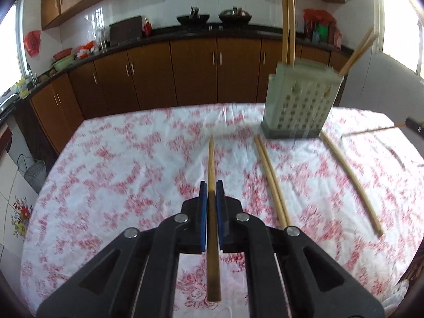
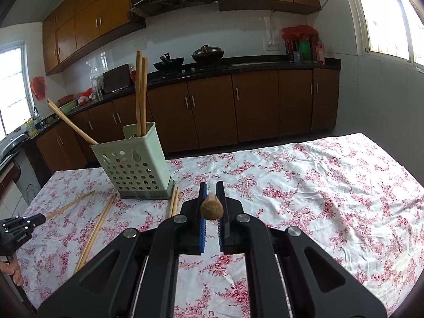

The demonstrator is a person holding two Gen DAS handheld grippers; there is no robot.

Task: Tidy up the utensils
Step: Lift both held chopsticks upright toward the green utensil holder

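Here chopstick point(image 1: 211, 175) pinched between left gripper point(image 1: 211, 189) fingers (pointing forward).

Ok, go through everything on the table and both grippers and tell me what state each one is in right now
Left gripper: shut on a chopstick pointing straight ahead.
Right gripper: shut on a chopstick, seen end-on.
Utensil holder: upright on the floral tablecloth, four chopsticks standing in it, two leaning.
Chopstick pair: lying flat, side by side.
Single chopstick: lying flat near the holder.
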